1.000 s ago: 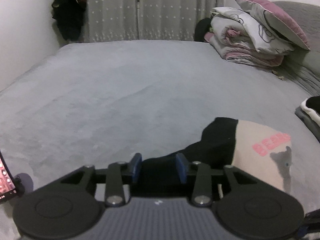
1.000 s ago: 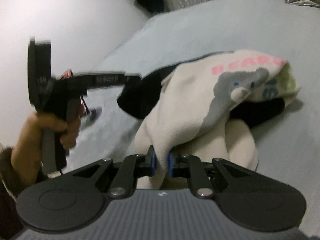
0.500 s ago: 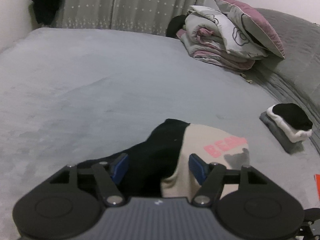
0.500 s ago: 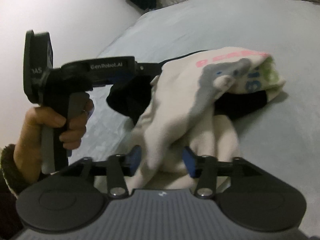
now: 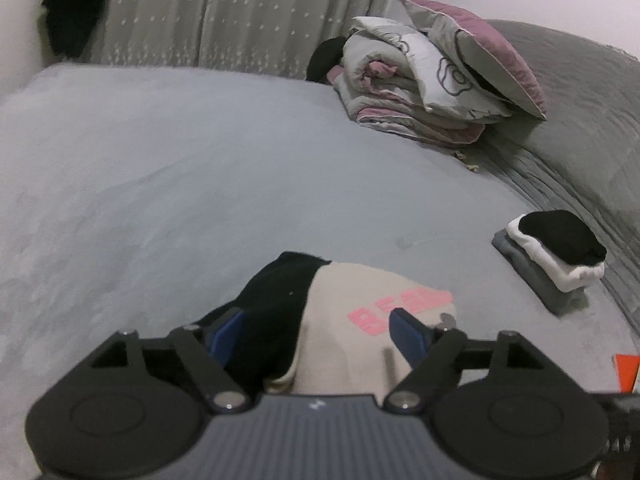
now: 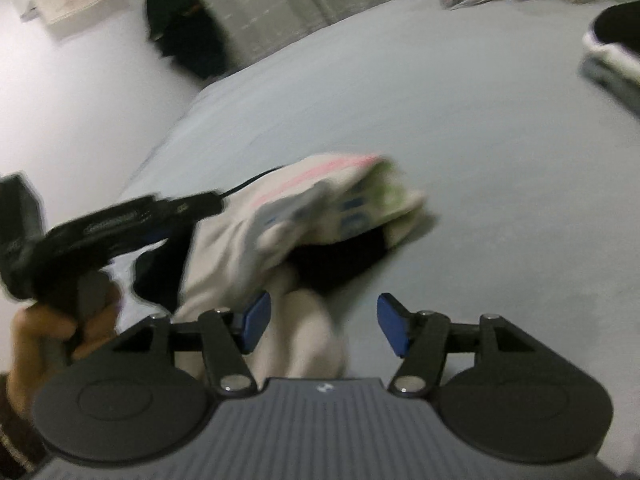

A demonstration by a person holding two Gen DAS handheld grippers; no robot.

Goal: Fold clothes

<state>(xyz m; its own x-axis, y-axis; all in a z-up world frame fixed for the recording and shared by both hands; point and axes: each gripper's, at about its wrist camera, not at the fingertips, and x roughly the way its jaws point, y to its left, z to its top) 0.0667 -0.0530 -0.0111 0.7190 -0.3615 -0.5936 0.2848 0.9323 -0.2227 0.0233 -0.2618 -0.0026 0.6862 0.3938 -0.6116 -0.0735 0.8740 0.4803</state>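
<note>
A cream and black sweatshirt [image 5: 352, 312] with pink letters lies bunched on the grey bed [image 5: 180, 168]. My left gripper [image 5: 318, 332] hovers at its near edge. Its jaws are opening, and the cloth lies between the blue pads without being pinched. In the right wrist view the same sweatshirt [image 6: 320, 200] is blurred, with a cream fold running toward the camera. My right gripper [image 6: 324, 326] straddles that fold. Its jaws are opening too, and the pads stand apart from the cloth. A hand [image 6: 52, 332] holds the left gripper's handle at the left of this view.
A small stack of folded clothes [image 5: 556, 256] sits to the right of the sweatshirt. Folded quilts and a pillow [image 5: 436, 80] are piled at the bed's far end. A dark garment [image 5: 72, 12] hangs by the curtain. An orange object [image 5: 626, 372] shows at the right edge.
Both grippers were shut on the sweatshirt and have opened and let it go. The left view has swung right, bringing the folded stack into sight. The right gripper has shifted sideways.
</note>
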